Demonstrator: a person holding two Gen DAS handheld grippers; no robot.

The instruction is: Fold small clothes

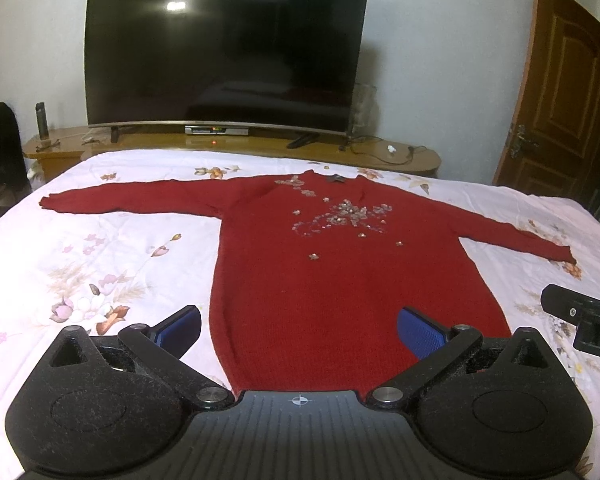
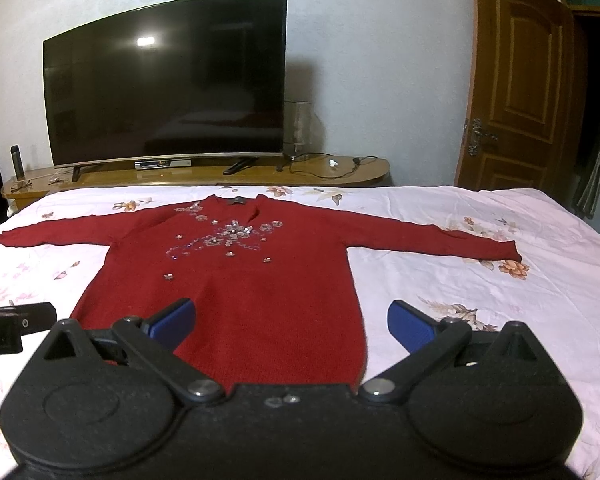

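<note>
A dark red knit sweater (image 1: 340, 280) (image 2: 240, 280) with sequin flowers on the chest lies flat on the bed, front up, collar away from me and both sleeves spread sideways. My left gripper (image 1: 298, 332) is open above the hem, its blue pads (image 1: 184, 326) wide apart, with nothing between them. Over the hem's right part, my right gripper (image 2: 290, 326) is open too, with one blue pad over the cloth and the other pad (image 2: 410, 328) over the sheet. In each wrist view the other gripper shows at the frame edge: the right gripper (image 1: 580, 312) and the left gripper (image 2: 12, 320).
The bed has a white floral sheet (image 1: 80, 264) (image 2: 480, 300). Beyond its far edge stands a low wooden cabinet (image 1: 260, 146) with a large dark television (image 1: 224, 52), a set-top box, cables and a bottle (image 1: 41, 120). A brown wooden door (image 2: 512, 80) stands open at the right.
</note>
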